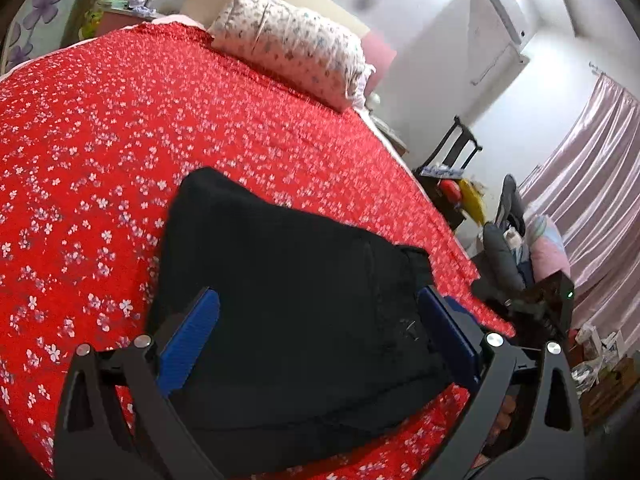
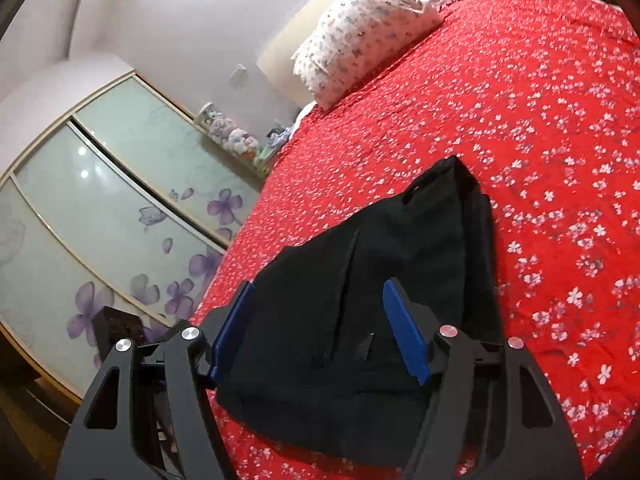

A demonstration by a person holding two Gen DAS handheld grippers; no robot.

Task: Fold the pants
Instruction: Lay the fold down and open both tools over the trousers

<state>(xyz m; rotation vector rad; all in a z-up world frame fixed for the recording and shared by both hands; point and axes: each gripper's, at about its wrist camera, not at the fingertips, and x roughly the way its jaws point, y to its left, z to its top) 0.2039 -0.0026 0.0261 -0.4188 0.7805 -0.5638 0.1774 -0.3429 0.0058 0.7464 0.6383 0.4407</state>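
In the left wrist view, the black pants point(image 1: 288, 300) are lying folded into a compact bundle on the red flowered bed point(image 1: 120, 140), and the long axis is running from the near edge of the bed away toward the pillow point(image 1: 292, 44), leaning a little to the left. The left claw point(image 1: 316, 328) is standing wide open with nothing between its blue pads point(image 1: 192, 336); the near part of the pants is showing between the two fingers, but whether the pads are touching the cloth I cannot tell. Only this view is showing the chair point(image 1: 452, 152), the pink curtain point(image 1: 592, 184) and the air conditioner point(image 1: 504, 12) at the right side of the room. In the right wrist view, the pants point(image 2: 384, 280) are pointing up and to the right, with one narrow end toward the pillow point(image 2: 360, 32) and the wide end near the camera. The right claw point(image 2: 320, 328) is also spread wide and is gripping nothing; the pants are lying between and beyond its pads point(image 2: 404, 328), apparently under them. Only here a seam line on the pants is showing, and also the wardrobe doors point(image 2: 112, 200) with purple flowers and the plush toys point(image 2: 232, 136) on a shelf.
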